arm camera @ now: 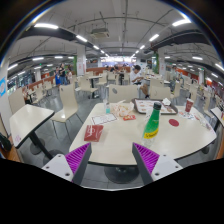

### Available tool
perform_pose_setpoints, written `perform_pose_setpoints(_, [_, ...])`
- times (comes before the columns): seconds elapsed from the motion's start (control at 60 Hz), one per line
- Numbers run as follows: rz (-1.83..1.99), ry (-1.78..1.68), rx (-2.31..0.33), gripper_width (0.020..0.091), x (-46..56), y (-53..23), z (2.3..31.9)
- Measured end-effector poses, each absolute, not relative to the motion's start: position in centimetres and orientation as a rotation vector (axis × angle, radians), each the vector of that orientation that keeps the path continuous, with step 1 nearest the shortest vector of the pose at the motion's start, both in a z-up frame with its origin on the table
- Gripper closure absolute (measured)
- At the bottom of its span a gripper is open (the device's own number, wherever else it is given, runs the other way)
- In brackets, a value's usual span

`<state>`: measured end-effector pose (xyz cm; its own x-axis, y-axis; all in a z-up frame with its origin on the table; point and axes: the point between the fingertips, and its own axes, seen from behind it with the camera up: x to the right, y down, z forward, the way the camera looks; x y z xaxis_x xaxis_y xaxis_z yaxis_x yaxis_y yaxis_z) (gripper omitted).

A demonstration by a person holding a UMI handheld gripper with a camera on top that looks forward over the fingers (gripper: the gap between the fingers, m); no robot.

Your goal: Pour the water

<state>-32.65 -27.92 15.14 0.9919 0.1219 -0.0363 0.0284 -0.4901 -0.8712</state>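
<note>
claw (112, 160) open, empty | one green bottle (152, 122) | one table (120, 148)

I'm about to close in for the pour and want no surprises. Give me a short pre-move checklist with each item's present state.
1. Claw open and empty: ok, pink-padded fingers stand apart with nothing between them.
2. Tall green-and-yellow bottle upright on the white table: ok.
3. Path to the bottle: ok, bare tabletop lies between it and the fingers.
4. Bottle centred between the fingers: not ok, it stands beyond them, toward the right finger.
5. Receiving cup: cannot tell; a small red cup-like thing stands farther right.
6. Bottle cap off: cannot tell.
</note>
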Motion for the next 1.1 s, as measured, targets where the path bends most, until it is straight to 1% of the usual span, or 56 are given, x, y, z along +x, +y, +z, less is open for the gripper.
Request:
perform_pose_setpoints(0.117, [0.122, -0.103, -2.080, 0.0265, -32.3, -27.7, 14.7])
perform_pose_setpoints(0.233, [0.130, -0.066, -2.070, 0.0267, -29.5, -28.1, 14.1])
perform_pose_setpoints(0.383, [0.096, -0.010, -2.045, 0.0268, -25.8, -26.5, 13.1])
perform_pose_setpoints(0.5, [0.029, 0.035, -1.999, 0.0261, -22.1, -23.5, 11.8])
perform_pose_setpoints(0.667, [-0.009, 0.101, -1.923, 0.0264, -18.8, -16.7, 9.6])
perform_pose_setpoints(0.75, [-0.029, 0.136, -1.851, 0.0259, -17.6, -13.0, 9.5])
perform_pose_setpoints(0.8, [-0.045, 0.141, -1.834, 0.0267, -17.2, -11.1, 8.8])
perform_pose_setpoints(0.833, [-0.052, 0.134, -1.822, 0.0301, -17.1, -10.0, 8.4])
perform_pose_setpoints(0.85, [-0.058, 0.128, -1.818, 0.0351, -17.1, -9.5, 8.2])
perform_pose_setpoints(0.883, [-0.094, 0.124, -1.833, 0.0565, -16.6, -8.8, 7.3])
perform_pose_setpoints(0.9, [-0.117, 0.116, -1.824, 0.0595, -16.4, -8.7, 7.5])
perform_pose_setpoints(0.917, [-0.134, 0.113, -1.805, 0.0596, -16.3, -8.4, 7.9])
perform_pose_setpoints(0.983, [-0.158, 0.118, -1.800, 0.0627, -16.3, -7.9, 7.8])
perform_pose_setpoints(1.0, [-0.160, 0.116, -1.803, 0.0655, -16.4, -7.8, 7.8])
perform_pose_setpoints(1.017, [-0.162, 0.113, -1.808, 0.0656, -16.4, -7.7, 7.7])
perform_pose_setpoints(1.083, [-0.199, 0.094, -1.835, 0.0721, -16.8, -7.4, 7.5])
perform_pose_setpoints(1.1, [-0.210, 0.085, -1.846, 0.0723, -17.0, -7.3, 7.5])
